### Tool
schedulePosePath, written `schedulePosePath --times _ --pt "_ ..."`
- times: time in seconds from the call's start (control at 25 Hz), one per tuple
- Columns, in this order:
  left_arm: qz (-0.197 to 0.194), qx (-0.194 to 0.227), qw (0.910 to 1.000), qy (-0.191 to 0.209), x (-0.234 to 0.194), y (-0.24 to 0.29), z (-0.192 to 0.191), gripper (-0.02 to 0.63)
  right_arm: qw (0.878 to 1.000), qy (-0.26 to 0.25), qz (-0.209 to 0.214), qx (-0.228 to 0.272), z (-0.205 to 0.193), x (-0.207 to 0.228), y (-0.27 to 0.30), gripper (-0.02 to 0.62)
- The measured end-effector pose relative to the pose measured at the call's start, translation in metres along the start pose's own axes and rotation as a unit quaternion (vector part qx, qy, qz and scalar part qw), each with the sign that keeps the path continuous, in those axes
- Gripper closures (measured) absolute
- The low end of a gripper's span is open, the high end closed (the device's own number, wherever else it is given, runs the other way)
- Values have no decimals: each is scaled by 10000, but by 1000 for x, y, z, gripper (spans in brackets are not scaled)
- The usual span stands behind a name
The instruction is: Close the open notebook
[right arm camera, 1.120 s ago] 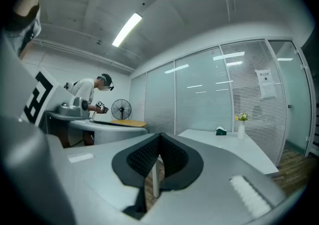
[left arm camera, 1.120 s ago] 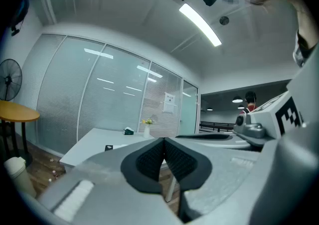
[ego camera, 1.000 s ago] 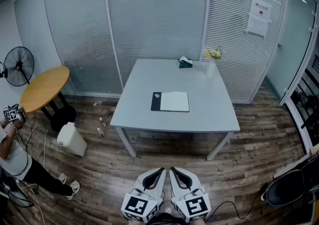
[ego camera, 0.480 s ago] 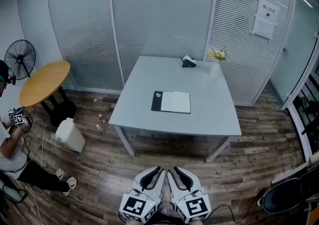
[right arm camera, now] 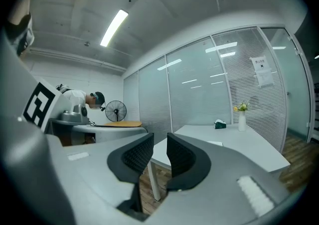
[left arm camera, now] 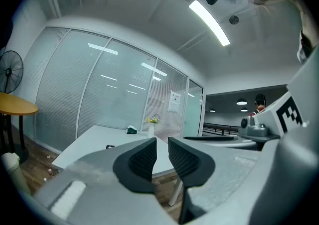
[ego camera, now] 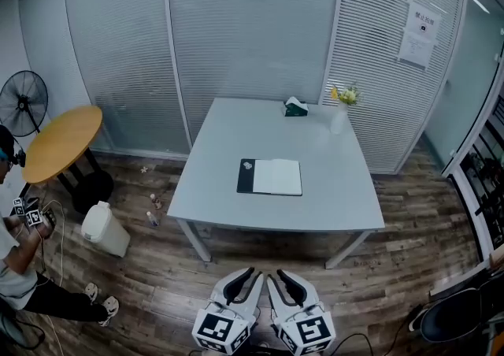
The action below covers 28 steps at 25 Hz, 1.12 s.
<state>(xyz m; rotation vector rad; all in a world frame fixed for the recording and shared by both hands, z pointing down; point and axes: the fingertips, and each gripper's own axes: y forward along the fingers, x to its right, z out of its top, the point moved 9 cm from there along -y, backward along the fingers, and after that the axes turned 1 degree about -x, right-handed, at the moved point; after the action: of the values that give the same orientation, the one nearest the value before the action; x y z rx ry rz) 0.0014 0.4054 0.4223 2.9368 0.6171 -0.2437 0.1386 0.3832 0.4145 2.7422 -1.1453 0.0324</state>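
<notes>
Open notebook [ego camera: 270,176], lying flat on the grey table [ego camera: 346,205], about midway between its left and right edges and a little toward its near edge. Its long axis runs left to right, parallel with the table's near edge; the spine runs near to far. The left part [ego camera: 246,176] is dark with a small pale mark at its far corner, and the right part [ego camera: 278,177] is a white page, facing up.

At the table's far right corner stands a white vase [ego camera: 338,118] with yellow flowers, and just left of it along the far edge sits a green box [ego camera: 295,108]. Glass walls with blinds close off the far side, and a printed sheet [ego camera: 416,34] is stuck to the right panel.

On the wood floor [ego camera: 157,268], left of the table, stand a white bin [ego camera: 102,228], a round wooden table [ego camera: 63,142] and a fan [ego camera: 24,102]; a person [ego camera: 20,268] crouches at the left edge.

My left gripper [ego camera: 246,279] and right gripper [ego camera: 285,282] sit side by side nearest me, well apart from the table, both pointing far toward the notebook. In the left gripper view my left jaws are opening, a narrow gap between the pads [left arm camera: 144,157] and nothing in it. In the right gripper view my right pads [right arm camera: 182,159] stand slightly apart, released, with nothing between them
</notes>
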Motion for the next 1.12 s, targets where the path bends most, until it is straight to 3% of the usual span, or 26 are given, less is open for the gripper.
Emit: schedulePosePath --times 0.48,1.12 --pt "-251 -133 9996 -82 -83 73 23 541 9992 172 -341 -68 20 35 95 512" --pt "-539 -169 9983 -124 -159 94 31 529 9987 127 -492 10 25 25 173 512"
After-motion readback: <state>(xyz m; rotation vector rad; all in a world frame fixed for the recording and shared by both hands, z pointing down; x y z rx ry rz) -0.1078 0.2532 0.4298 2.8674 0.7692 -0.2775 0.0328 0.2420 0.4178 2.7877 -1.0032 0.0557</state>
